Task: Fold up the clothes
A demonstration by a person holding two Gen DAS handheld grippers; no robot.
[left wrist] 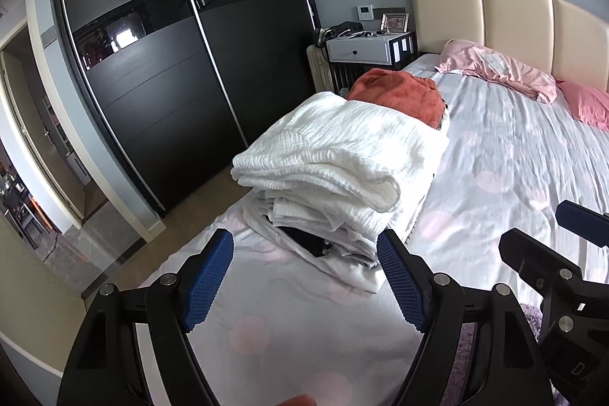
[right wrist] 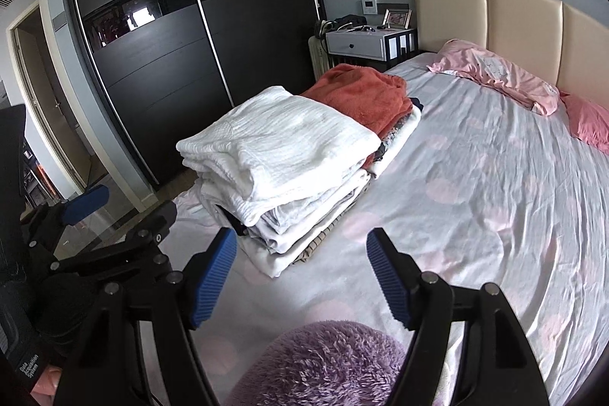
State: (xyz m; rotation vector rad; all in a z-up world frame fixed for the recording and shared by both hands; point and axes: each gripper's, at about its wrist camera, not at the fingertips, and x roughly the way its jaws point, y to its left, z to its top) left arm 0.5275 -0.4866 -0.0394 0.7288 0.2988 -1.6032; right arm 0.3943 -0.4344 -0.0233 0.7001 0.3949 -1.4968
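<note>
While the left wrist view is being taken first, a stack of folded clothes is being shown lying on the bed sheet, just ahead of the left gripper and slightly right of its centre line. A white folded garment is being carried on top, with an orange folded garment lying behind it. The left gripper's jaws are being held wide apart, with nothing gripped or touched between the blue pads. As the right wrist view is being considered, the same stack is being seen ahead and to the left of the right gripper, whose jaws are likewise being kept wide and empty. A purple fluffy item is being shown lying below that gripper, at the near edge.
</note>
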